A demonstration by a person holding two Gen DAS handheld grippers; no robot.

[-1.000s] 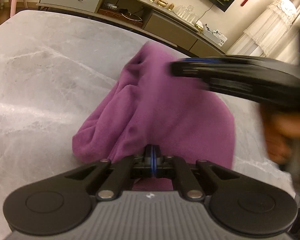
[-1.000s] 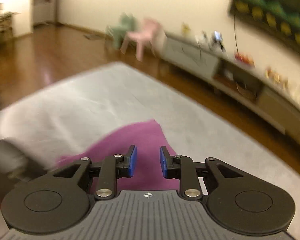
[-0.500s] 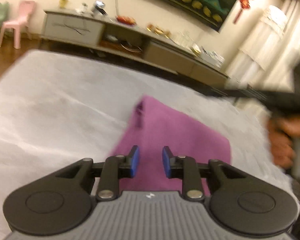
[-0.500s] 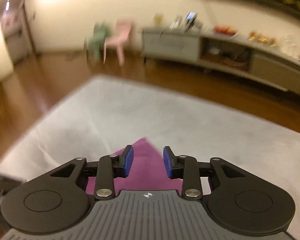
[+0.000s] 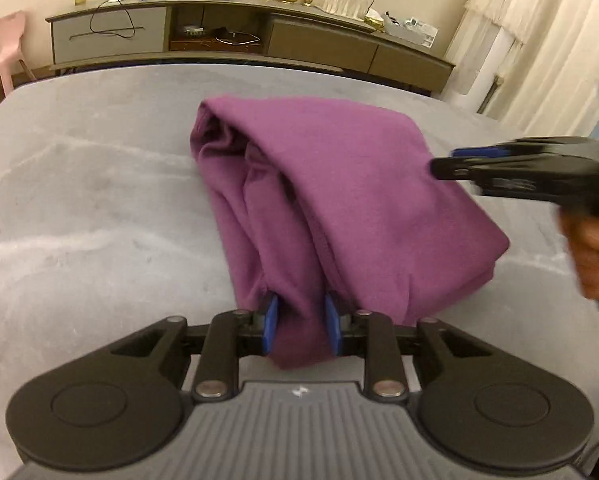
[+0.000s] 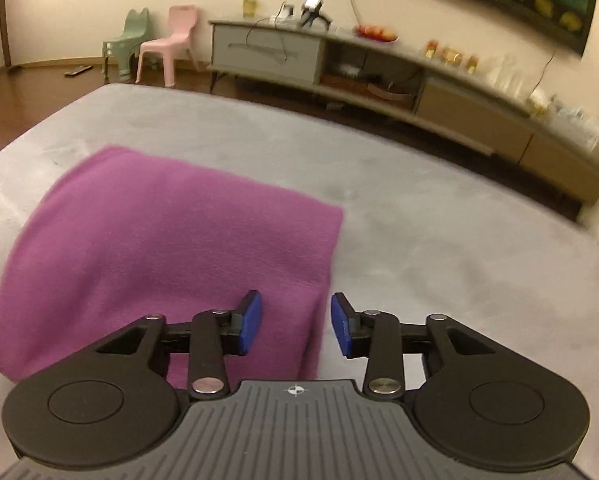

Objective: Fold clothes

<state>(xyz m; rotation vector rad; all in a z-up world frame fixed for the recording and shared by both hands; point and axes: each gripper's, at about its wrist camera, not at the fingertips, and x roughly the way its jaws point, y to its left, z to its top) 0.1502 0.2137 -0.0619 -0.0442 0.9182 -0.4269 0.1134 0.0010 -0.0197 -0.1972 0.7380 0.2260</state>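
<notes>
A purple fleece garment [image 5: 339, 184] lies bunched and roughly folded on the grey marble-patterned table [image 5: 79, 200]. My left gripper [image 5: 301, 326] is open, its blue pads on either side of the garment's near fold, cloth between them. My right gripper [image 6: 295, 324] is open over the garment's right edge [image 6: 171, 248], one pad over cloth, the other over the table. The right gripper also shows in the left wrist view [image 5: 451, 164], coming in from the right above the garment.
A long low TV cabinet [image 5: 239, 36] with a fruit bowl, glasses and cables stands beyond the table's far edge. A pink chair [image 6: 171, 40] and a green chair [image 6: 127, 40] stand on the wood floor. White curtains [image 5: 547, 40] hang at the right.
My left gripper opened, lifted away, then came back down around the garment's near fold. The right gripper swung round and lowered to the garment's right edge, staying open.
</notes>
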